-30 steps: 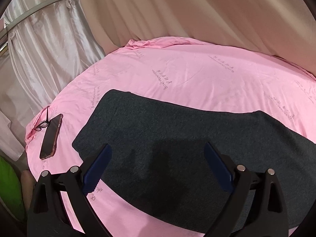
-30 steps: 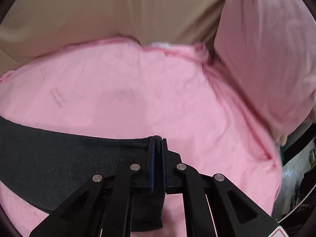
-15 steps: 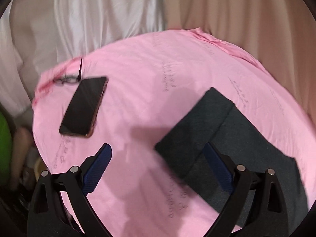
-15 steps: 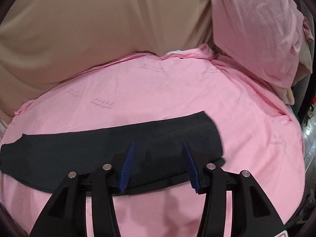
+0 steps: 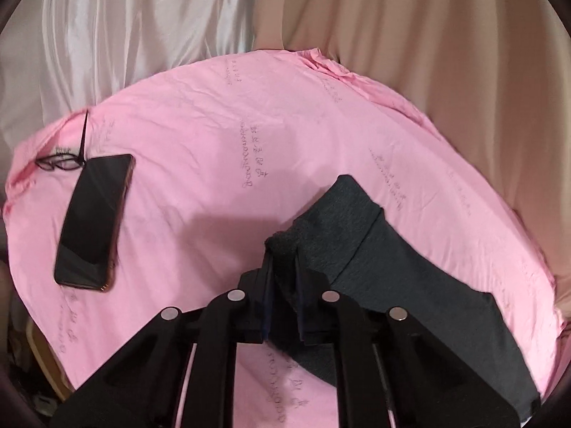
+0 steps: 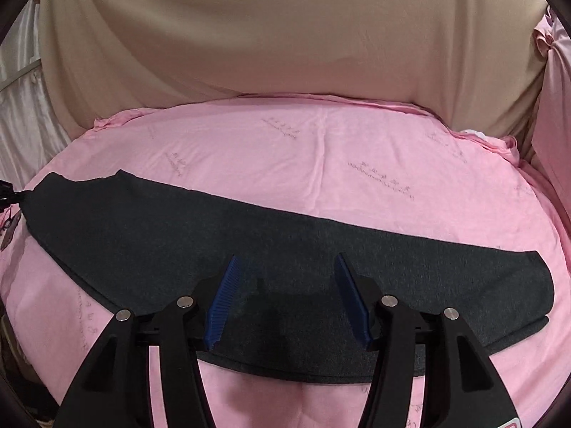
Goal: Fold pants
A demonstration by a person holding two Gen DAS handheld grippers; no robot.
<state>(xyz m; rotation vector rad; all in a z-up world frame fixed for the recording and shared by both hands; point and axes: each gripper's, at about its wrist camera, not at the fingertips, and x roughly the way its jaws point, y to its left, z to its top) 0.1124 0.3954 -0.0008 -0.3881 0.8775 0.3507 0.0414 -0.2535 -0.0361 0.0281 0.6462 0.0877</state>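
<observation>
bed (image 6: 357, 142): covered by pink printed sheet | backdrop: beige drape (image 6: 285, 35) hung behind | left: white satin curtain (image 5: 125, 28) seen

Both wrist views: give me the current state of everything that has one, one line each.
pants: laid flat in a long strip, one end pinched and lifted.
left gripper: shut on pants end, fingers just closed.
right gripper: open above pants, nothing held, fingers just opened.
phone: screen dark, flat on sheet.
glasses: resting beside phone.
sheet: spread, lightly wrinkled.

bedroom (pink-sheeted bed (image 6: 321, 149), curtains (image 5: 125, 25))
</observation>
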